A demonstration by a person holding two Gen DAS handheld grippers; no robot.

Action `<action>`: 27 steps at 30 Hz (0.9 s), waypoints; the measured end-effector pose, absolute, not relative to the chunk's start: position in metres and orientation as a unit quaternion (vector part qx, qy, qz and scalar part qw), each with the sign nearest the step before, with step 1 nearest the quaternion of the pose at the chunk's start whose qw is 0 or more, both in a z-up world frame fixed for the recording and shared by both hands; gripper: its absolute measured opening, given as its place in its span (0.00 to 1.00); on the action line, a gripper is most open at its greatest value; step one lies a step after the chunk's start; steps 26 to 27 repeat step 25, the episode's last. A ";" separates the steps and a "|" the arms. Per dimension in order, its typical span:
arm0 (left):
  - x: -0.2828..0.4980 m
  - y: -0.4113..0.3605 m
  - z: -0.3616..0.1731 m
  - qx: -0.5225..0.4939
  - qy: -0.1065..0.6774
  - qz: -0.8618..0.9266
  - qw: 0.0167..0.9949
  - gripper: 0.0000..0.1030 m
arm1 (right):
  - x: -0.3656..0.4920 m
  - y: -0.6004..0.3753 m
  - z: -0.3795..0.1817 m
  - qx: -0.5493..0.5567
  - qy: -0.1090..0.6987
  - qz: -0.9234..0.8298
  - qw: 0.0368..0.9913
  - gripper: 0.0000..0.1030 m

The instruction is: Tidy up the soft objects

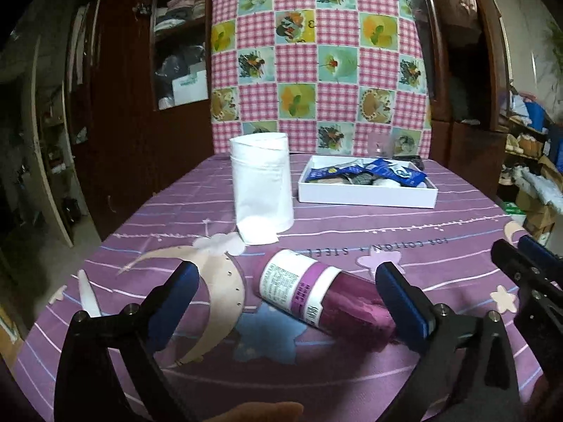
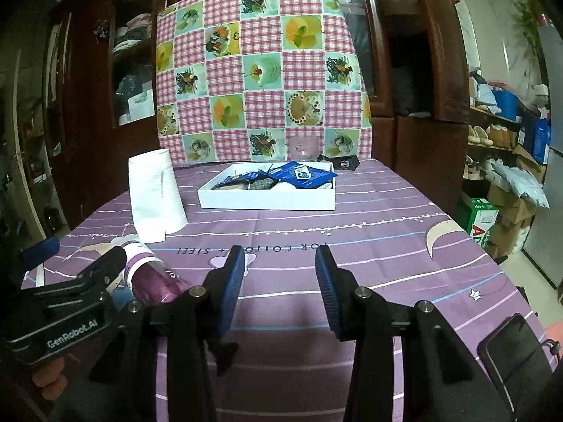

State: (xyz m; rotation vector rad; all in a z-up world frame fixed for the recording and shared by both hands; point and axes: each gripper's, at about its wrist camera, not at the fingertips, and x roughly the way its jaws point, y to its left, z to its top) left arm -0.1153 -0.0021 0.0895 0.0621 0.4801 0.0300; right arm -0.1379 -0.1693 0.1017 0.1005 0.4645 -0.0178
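Observation:
A clear tube (image 1: 309,292) with a white and purple label and soft purple stuff inside lies on its side on the purple tablecloth (image 1: 352,228). My left gripper (image 1: 286,276) stands wide open just over it; the tube's purple end runs behind the right finger (image 1: 401,302), and the left finger is well clear of it. In the right wrist view the tube (image 2: 155,281) lies at the lower left beside the left gripper (image 2: 79,253). My right gripper (image 2: 279,256) is open over bare cloth with nothing between its fingers. It shows at the right edge of the left wrist view (image 1: 517,246).
A white upright roll of soft sheet (image 1: 262,183) (image 2: 155,193) stands mid-table. Behind it sits a white box (image 1: 366,197) (image 2: 264,204) with blue packets and soft items. A patchwork chair back (image 1: 316,63) closes the far side. A dark phone (image 2: 513,351) lies near right.

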 end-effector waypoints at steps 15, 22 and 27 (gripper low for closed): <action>-0.119 -0.010 0.084 0.047 0.226 0.026 0.973 0.99 | -0.139 -0.166 0.101 0.050 0.230 -0.007 0.972 0.42; -0.117 -0.007 0.085 0.038 0.230 0.026 0.972 0.99 | -0.139 -0.165 0.101 0.045 0.233 -0.004 0.971 0.42; -0.117 -0.007 0.084 0.041 0.228 0.025 0.972 0.99 | -0.138 -0.166 0.101 0.045 0.235 -0.004 0.971 0.42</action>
